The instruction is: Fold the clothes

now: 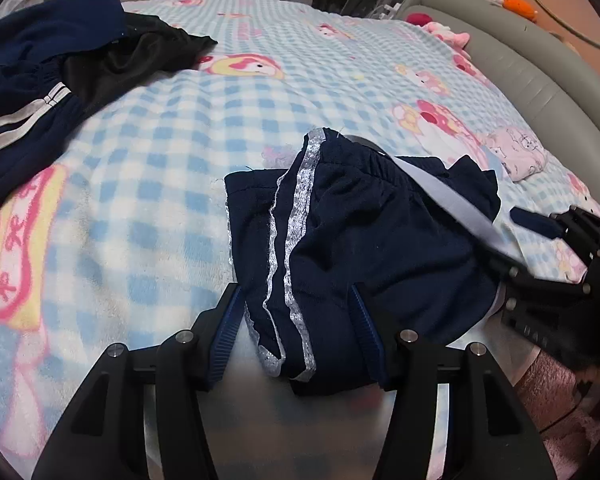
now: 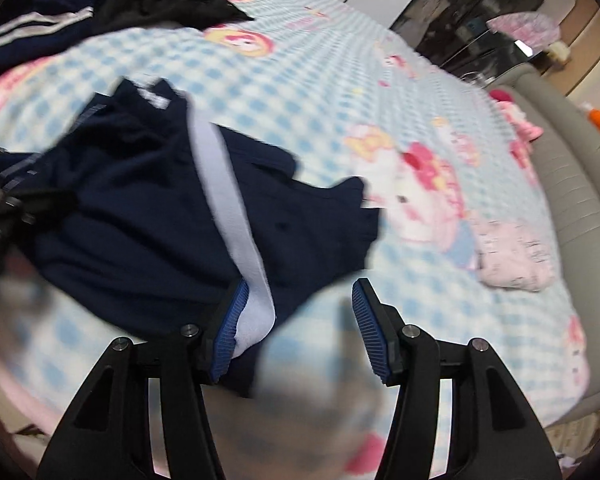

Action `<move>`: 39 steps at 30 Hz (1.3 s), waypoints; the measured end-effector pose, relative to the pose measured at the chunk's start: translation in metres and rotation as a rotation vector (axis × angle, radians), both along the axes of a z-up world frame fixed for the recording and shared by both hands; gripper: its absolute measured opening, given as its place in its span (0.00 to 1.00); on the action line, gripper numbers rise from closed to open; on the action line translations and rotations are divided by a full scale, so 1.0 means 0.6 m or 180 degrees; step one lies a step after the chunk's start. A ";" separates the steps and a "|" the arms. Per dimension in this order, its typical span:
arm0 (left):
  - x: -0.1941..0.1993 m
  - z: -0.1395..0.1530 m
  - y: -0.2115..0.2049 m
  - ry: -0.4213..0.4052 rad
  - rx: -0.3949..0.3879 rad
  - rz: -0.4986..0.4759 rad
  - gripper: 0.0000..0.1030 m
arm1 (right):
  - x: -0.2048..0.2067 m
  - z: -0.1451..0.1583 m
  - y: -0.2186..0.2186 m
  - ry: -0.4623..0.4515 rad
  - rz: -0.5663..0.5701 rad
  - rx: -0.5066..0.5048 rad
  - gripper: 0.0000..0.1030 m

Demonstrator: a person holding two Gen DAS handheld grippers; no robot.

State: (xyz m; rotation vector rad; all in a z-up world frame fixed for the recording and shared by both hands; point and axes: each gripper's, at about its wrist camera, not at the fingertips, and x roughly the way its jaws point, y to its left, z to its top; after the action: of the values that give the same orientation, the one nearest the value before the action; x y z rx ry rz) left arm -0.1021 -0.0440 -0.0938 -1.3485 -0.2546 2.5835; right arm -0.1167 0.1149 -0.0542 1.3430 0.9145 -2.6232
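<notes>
Step in hand: folding navy shorts with silver side stripes (image 1: 340, 240), bunched mid-frame on blue-checked bed blanket (image 1: 160, 152).

Left gripper (image 1: 296, 332): fingers apart, cloth between, pads not pressing. Right gripper (image 2: 296, 332): fingers apart, left pad touching white band (image 2: 228, 200).

Next move calls for closing on edges, then spreading flat.

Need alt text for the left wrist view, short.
A bunched navy garment with silver-white side stripes lies on a blue-and-white checked cartoon blanket, its near edge between the open left gripper. The right gripper enters from the right at the garment's white band; more dark clothes are piled far left.
</notes>
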 end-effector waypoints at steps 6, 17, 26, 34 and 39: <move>0.003 -0.001 0.001 -0.0001 0.0008 0.0010 0.55 | -0.025 0.044 0.018 0.0264 -0.0045 0.0006 0.53; 0.016 0.021 -0.007 0.0195 0.0139 0.0003 0.55 | -0.040 0.100 0.053 -0.0056 -0.0267 -0.1173 0.54; 0.012 0.029 -0.022 0.0288 0.0271 0.0082 0.55 | -0.036 0.086 0.102 -0.0168 -0.0282 -0.1657 0.54; -0.007 0.053 -0.023 0.0505 0.0379 0.0028 0.54 | -0.105 0.064 0.058 -0.0201 -0.0152 -0.1919 0.54; -0.068 0.045 -0.036 0.0304 0.0081 0.0226 0.54 | -0.099 0.026 0.012 -0.0278 0.0060 -0.1498 0.54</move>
State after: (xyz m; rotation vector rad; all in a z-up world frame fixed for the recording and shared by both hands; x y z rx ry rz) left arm -0.1429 -0.0658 -0.0668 -1.2246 -0.3238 2.6844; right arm -0.1760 0.1223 -0.0389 1.2937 0.2660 -2.5163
